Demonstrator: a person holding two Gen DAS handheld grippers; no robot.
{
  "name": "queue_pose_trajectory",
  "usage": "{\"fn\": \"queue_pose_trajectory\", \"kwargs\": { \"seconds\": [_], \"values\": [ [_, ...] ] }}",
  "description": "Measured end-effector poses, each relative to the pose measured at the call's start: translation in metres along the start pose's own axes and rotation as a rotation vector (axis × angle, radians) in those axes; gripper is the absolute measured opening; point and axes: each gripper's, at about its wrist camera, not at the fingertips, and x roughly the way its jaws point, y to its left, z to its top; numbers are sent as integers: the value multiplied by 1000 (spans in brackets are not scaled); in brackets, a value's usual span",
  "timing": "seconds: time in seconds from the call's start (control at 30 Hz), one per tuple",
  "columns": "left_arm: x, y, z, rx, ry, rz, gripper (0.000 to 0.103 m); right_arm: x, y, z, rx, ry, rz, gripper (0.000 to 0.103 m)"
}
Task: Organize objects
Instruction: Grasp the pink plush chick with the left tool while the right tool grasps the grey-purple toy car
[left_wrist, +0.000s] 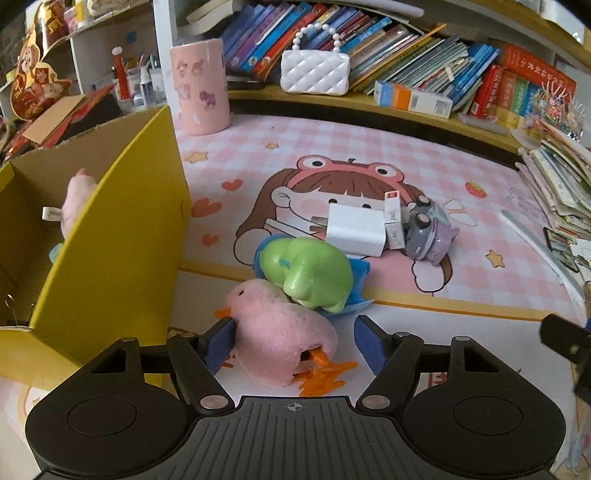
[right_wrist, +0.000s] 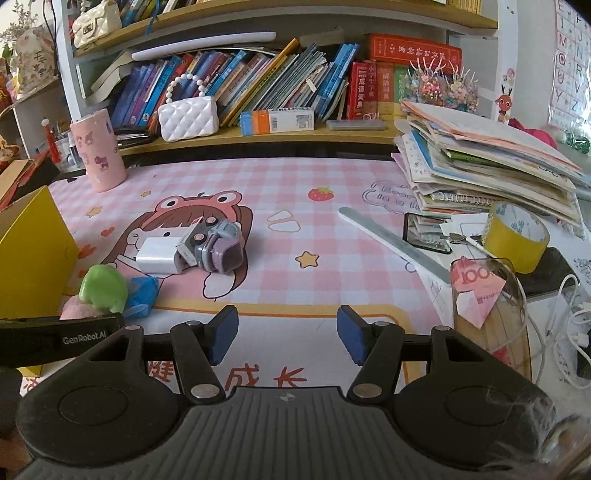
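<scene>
A pink plush duck (left_wrist: 280, 332) with orange feet lies on the pink desk mat, between the jaws of my left gripper (left_wrist: 295, 343). The left pad is up against it and the right pad stands clear, so the gripper is open. A green frog toy (left_wrist: 310, 273) leans on the duck, over a blue wrapper. Behind them lie a white charger block (left_wrist: 354, 229), a small carton (left_wrist: 393, 218) and a purple toy car (left_wrist: 428, 232). At the left, an open yellow box (left_wrist: 110, 240) holds a pink plush (left_wrist: 75, 199). My right gripper (right_wrist: 288, 339) hangs open and empty over the mat's front edge.
A pink cup (left_wrist: 201, 88) and a white quilted purse (left_wrist: 314, 72) stand at the back by the bookshelf. On the right are a stack of papers (right_wrist: 480, 162), a metal ruler (right_wrist: 395, 240), a yellow tape roll (right_wrist: 515, 236), a clear jar with a banknote (right_wrist: 480, 291) and cables.
</scene>
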Motion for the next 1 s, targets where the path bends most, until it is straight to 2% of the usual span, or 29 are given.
{"fn": "queue_pose_trajectory", "kwargs": {
  "seconds": [0.07, 0.1, 0.13, 0.17, 0.4, 0.63, 0.83, 1.0],
  "values": [
    [2, -1, -1, 9, -1, 9, 68, 1, 0, 0, 1, 3, 2, 58],
    [1, -1, -1, 11, -2, 13, 64, 2, 0, 0, 2, 8, 4, 58],
    [0, 0, -2, 15, -5, 20, 54, 4, 0, 0, 7, 18, 9, 58],
    [-1, 2, -2, 20, -6, 14, 53, 6, 1, 0, 11, 27, 15, 58],
    [-21, 16, -7, 4, 1, -30, 51, 23, 17, 3, 5, 49, 64, 61],
    [-59, 22, -8, 28, -57, -77, 51, 54, 35, 19, -25, 39, 90, 62],
    [-80, 24, -10, 67, -82, -77, 51, 82, 50, 33, -53, 32, 118, 62],
    [-90, 26, -12, 87, -100, -76, 51, 108, 56, 44, -73, 25, 98, 61]
  ]
}}
